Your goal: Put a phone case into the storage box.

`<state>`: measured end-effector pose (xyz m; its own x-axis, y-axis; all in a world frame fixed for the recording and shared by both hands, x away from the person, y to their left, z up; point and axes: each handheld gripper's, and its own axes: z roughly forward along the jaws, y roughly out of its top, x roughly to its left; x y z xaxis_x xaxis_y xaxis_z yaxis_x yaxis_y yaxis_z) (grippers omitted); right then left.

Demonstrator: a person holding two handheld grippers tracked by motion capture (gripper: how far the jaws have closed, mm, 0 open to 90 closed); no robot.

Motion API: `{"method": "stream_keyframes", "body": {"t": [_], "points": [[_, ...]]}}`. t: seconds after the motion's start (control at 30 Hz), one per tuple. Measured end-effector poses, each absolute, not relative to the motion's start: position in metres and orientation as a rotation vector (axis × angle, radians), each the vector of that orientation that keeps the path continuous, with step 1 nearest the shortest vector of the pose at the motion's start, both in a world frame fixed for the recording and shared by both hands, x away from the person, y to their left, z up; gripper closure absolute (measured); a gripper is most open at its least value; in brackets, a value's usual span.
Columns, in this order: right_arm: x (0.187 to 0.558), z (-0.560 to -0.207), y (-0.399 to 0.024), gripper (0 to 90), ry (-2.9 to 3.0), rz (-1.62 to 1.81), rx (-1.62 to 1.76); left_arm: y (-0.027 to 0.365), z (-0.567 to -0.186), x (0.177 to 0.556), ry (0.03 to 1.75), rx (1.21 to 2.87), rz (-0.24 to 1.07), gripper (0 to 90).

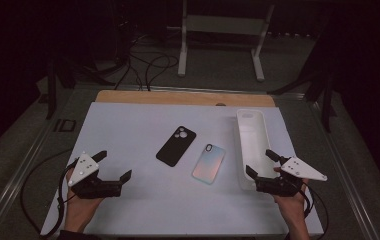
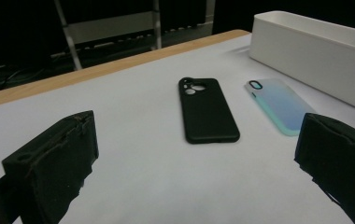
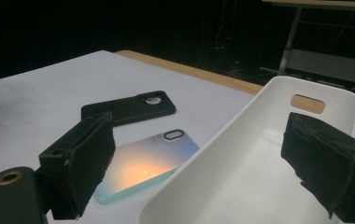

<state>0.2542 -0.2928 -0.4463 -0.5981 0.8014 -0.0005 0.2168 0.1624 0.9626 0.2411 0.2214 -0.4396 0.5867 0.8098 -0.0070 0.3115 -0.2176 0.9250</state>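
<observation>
We hold both tools low over the near edge of the white tabletop (image 1: 128,125), and neither has anything between its jaws. Our left tool (image 1: 114,167) stands with its jaws wide apart, and so does our right tool (image 1: 260,163), which hovers over the near end of the white tray (image 1: 252,116). The two phone cases lie flat between the tools, close together but apart from each other. The black case (image 1: 176,145) sits ahead of the left tool and off toward the right one, with its camera cutout at the far end. The iridescent case (image 1: 209,163) lies just beside the tray's long wall, not touching it as far as we can tell. Both cases run lengthwise away from us with a slight lean, roughly parallel to the tray. From the right gripper view the iridescent case (image 3: 143,165) is just off the inner jaw, to the side of the tool and a little ahead, so we judge the right hand the nearer one for it. The tray opens right under that same tool. The left tool has a clear straight line to the black case (image 2: 207,110), with bare tabletop between. To pinch either case across its narrow width, we would need the jaws set crosswise to its long axis.
</observation>
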Motion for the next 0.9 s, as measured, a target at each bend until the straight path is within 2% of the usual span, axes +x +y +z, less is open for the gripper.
{"method": "stream_keyframes", "body": {"t": [0.9], "points": [[0.255, -0.448, -0.291, 9.9, 1.929, 1.447, 0.963, 0.154, -0.447, 0.282, 0.826, 1.888, 0.491, 0.0]]}}
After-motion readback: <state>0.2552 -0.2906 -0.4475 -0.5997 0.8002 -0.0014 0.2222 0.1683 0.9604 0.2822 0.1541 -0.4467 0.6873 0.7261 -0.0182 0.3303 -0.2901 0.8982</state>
